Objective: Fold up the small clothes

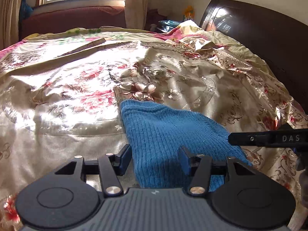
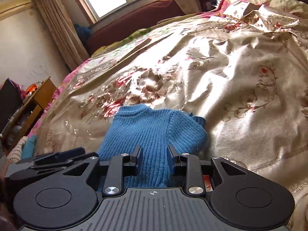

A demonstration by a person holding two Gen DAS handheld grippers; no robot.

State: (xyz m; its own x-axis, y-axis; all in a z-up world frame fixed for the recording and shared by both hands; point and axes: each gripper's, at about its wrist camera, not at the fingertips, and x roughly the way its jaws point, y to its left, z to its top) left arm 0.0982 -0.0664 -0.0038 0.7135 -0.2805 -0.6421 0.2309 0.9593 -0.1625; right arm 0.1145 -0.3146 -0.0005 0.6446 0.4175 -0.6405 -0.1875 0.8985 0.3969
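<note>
Left claw [image 1: 155, 158] open, sweater [image 1: 165, 134] partly hidden

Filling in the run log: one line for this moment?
garment: blue knit sweater on floral bedspread | left gripper: open over sweater | right gripper: open over sweater

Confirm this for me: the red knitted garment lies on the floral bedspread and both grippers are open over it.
Not quite. The knitted garment is blue, not red, as both wrist views show. The rest holds: it lies on the floral bedspread, and the left gripper and right gripper are both open over it.
</note>
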